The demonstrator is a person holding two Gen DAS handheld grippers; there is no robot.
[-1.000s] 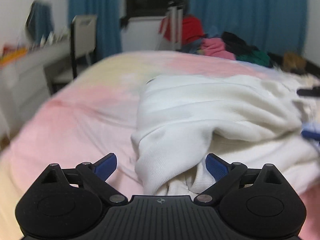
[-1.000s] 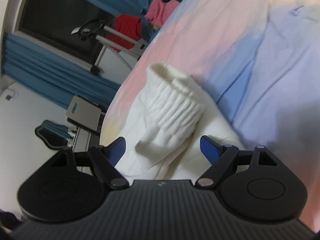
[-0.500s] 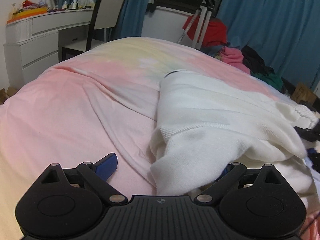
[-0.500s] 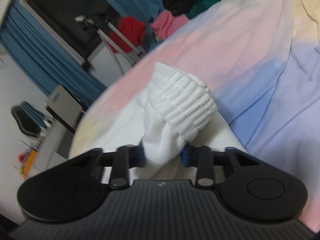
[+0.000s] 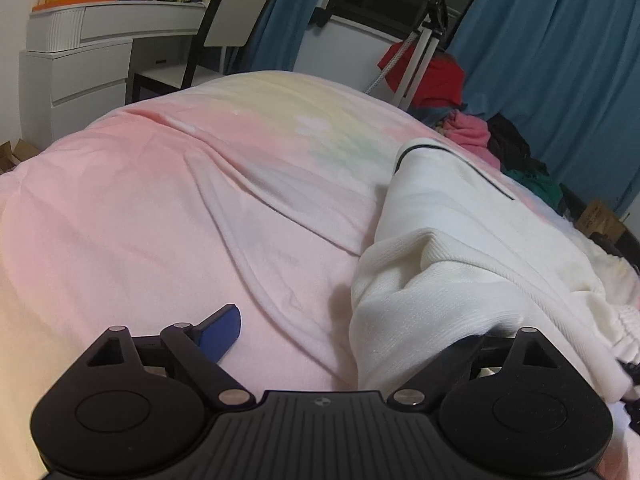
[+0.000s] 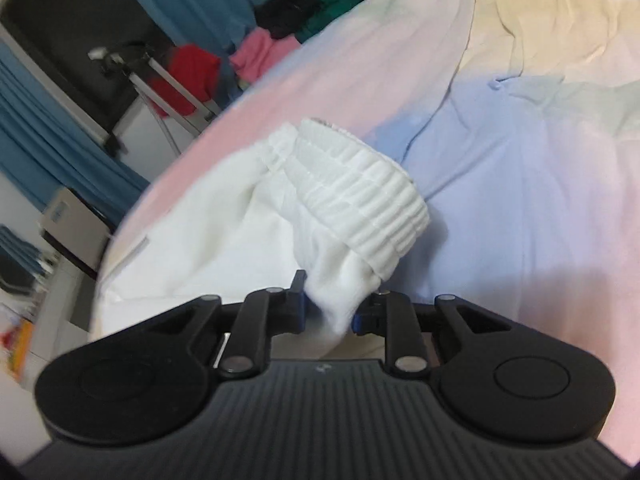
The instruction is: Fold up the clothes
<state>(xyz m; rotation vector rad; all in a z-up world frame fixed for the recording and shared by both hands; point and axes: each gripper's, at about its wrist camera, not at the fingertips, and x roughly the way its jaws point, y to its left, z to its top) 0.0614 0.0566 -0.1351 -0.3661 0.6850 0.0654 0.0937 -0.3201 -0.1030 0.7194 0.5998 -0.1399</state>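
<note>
Right gripper (image 6: 328, 314) fingers pinch the white garment (image 6: 320, 216); left gripper (image 5: 344, 332) fingers seem spread, one hidden.

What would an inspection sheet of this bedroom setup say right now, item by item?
Surface: bed under a rumpled pastel sheet, pink, yellow and blue.
Job's things: white garment lying on the bed; its ribbed elastic band is bunched up.
Clutter: pile of clothes, red, pink, dark and green, beyond the bed.
Grippers: left gripper open, garment draped over its right finger; right gripper shut on white garment, below the band.
Cables: nothing seen.
Surroundings: blue curtains, dark window, tripod, chair, white dresser with bottles on top.
</note>
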